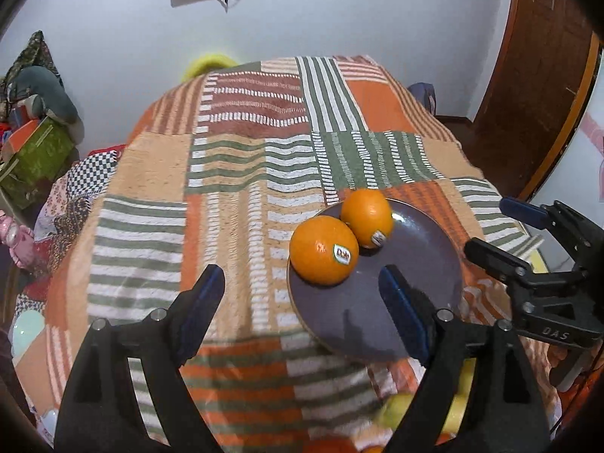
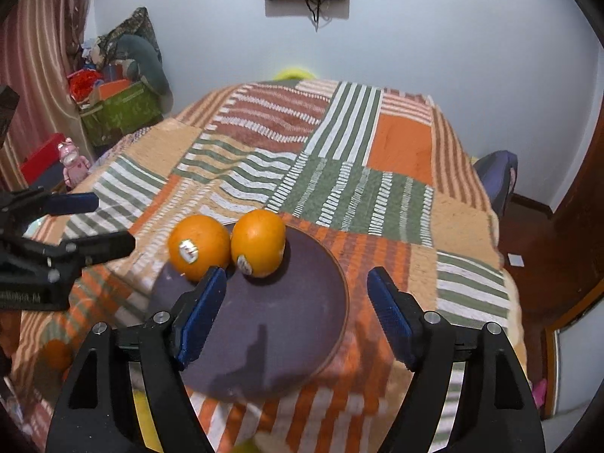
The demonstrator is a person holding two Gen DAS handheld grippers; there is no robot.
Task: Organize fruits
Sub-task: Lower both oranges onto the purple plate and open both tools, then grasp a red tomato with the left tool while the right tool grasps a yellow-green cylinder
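Two oranges with stickers sit side by side at the far edge of a dark purple plate (image 1: 377, 313) on the patchwork cloth: the nearer one (image 1: 323, 250) and the farther one (image 1: 367, 217). They also show in the right wrist view (image 2: 199, 247) (image 2: 258, 243), on the same plate (image 2: 271, 324). My left gripper (image 1: 302, 283) is open and empty, just short of the nearer orange. My right gripper (image 2: 296, 283) is open and empty above the plate. Each gripper shows in the other's view (image 1: 509, 226) (image 2: 102, 222).
Blurred yellow fruits (image 1: 400, 409) lie near the cloth's front edge below the left gripper. Another orange (image 2: 56, 355) lies at the left on the cloth. A green box (image 2: 120, 113) and clutter stand at the far left, a wooden door (image 1: 536, 75) at the right.
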